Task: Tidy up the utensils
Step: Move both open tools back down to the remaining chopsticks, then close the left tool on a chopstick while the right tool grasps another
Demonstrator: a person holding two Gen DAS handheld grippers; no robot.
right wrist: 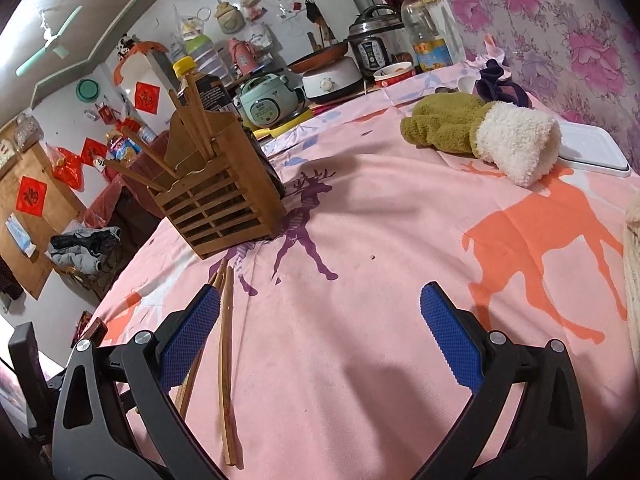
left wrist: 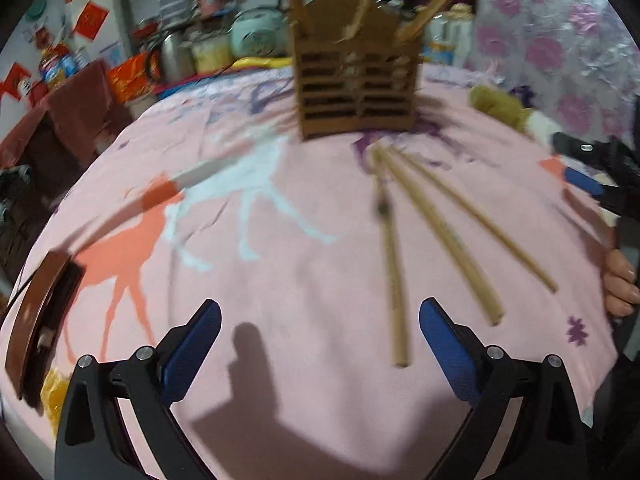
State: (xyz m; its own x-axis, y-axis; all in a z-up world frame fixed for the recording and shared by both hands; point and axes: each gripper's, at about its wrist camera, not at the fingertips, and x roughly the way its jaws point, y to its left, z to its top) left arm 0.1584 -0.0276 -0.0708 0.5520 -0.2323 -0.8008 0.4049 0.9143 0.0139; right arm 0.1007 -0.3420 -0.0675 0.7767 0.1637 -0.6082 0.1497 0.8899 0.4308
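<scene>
A slatted wooden utensil holder [left wrist: 356, 80] stands on the pink cloth, with several wooden sticks upright in it. It also shows in the right wrist view as the holder [right wrist: 220, 200]. Three loose chopsticks [left wrist: 436, 224] lie fanned out in front of it; the left wrist view is blurred. My left gripper [left wrist: 320, 344] is open just above the cloth, near the chopsticks' near ends, holding nothing. My right gripper [right wrist: 320, 332] is open too, empty, with the chopsticks [right wrist: 226, 360] beside and partly behind its left finger. The right gripper [left wrist: 592, 172] shows at the left view's right edge.
An olive and white fleece mitten [right wrist: 488, 136] and a white tray [right wrist: 592, 152] lie at the table's far right. Rice cookers [right wrist: 272, 100], bottles and pots crowd the counter behind. A brown object [left wrist: 36, 320] sits at the table's left edge. A hand [left wrist: 620, 284] grips the right tool.
</scene>
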